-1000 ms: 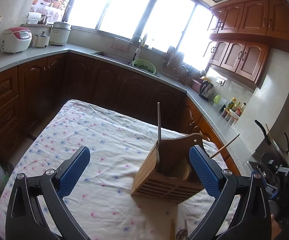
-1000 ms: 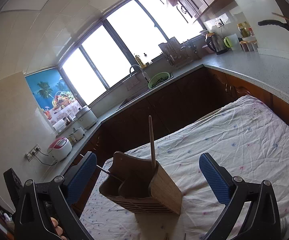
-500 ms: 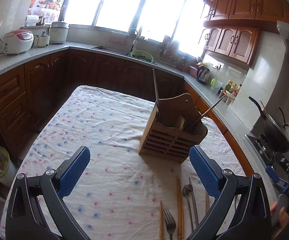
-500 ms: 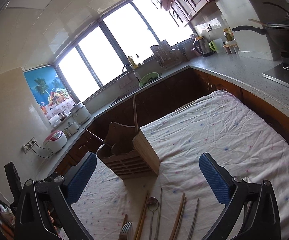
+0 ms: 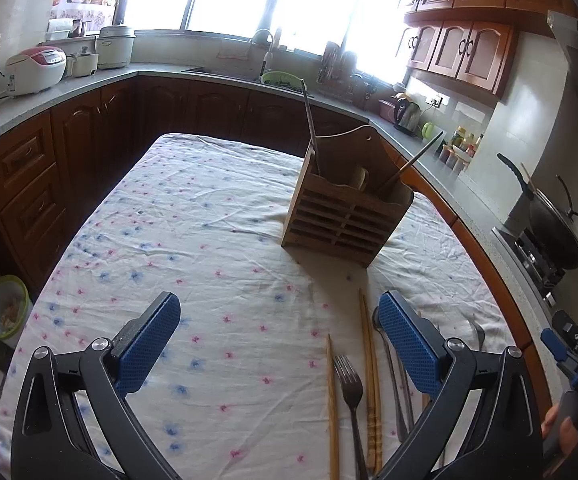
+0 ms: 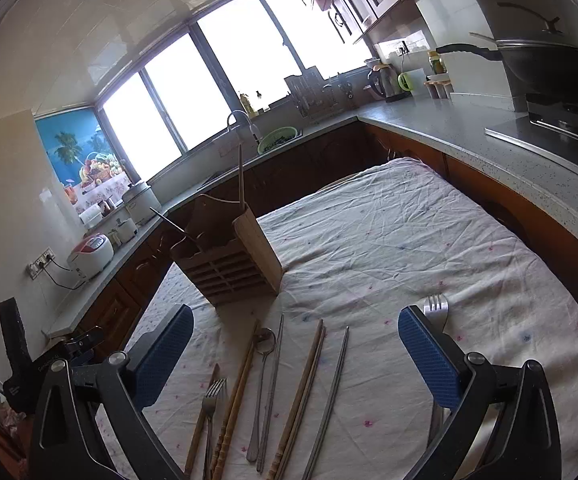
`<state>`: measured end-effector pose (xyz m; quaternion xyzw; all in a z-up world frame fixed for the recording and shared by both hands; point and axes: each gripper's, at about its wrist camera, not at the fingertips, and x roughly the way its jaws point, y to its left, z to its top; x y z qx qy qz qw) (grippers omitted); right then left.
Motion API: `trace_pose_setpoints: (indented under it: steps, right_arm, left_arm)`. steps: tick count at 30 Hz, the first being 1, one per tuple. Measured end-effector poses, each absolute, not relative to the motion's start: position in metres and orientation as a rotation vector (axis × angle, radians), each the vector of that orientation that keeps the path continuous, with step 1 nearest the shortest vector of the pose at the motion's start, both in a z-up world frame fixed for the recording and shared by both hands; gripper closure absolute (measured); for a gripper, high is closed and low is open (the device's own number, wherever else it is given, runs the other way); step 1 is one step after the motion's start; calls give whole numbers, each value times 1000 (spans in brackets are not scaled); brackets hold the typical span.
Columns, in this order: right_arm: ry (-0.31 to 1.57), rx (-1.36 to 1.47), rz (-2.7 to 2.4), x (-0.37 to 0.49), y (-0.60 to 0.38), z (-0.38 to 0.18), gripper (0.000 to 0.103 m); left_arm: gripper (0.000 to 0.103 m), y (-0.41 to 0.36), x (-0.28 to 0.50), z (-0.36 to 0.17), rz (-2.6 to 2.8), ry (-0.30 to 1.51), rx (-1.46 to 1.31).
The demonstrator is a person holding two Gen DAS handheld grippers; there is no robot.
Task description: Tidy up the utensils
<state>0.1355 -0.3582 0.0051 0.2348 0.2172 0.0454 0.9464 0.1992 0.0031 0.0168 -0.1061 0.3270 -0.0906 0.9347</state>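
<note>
A slatted wooden utensil holder (image 5: pixel 347 216) stands on the floral tablecloth, with two sticks upright in it; it also shows in the right wrist view (image 6: pixel 229 260). Loose utensils lie in a row in front of it: a fork (image 5: pixel 350 384), wooden chopsticks (image 5: pixel 369 376), a spoon (image 6: pixel 263 364), metal chopsticks (image 6: pixel 329 396) and a second fork (image 6: pixel 436 312). My left gripper (image 5: pixel 279 344) is open and empty above the cloth, left of the row. My right gripper (image 6: pixel 295 354) is open and empty above the row.
The table (image 5: pixel 193 216) is edged by dark cabinets and a grey counter (image 6: pixel 469 128) with a wok (image 6: pixel 549 68), kettle (image 5: pixel 407 114) and rice cooker (image 5: pixel 35 70). A green bin (image 5: pixel 3 306) stands on the floor at the left.
Both grippers have pulled back from the holder and tilted down. The row of loose utensils has come into view below them. Both stay open.
</note>
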Motion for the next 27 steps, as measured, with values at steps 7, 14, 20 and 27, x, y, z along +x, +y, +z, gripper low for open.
trace_pose_setpoints:
  steps: [7,14,20,27]
  right_arm:
    - [502,449,75,143,-355,-9,0]
    - [568,422,71,160,-350,-21,17]
    - [666,419,71,183,-347,-39,46]
    - [767,404,81,207,-344,-60,60]
  left_arm:
    - [2,-24,213,6,-218,749,-134]
    - [2,-53,230,-11,-261,829,-43]
    - [9,-76,248,-24,-298,886,31]
    - [17,-109,275,-47,-312,951,117]
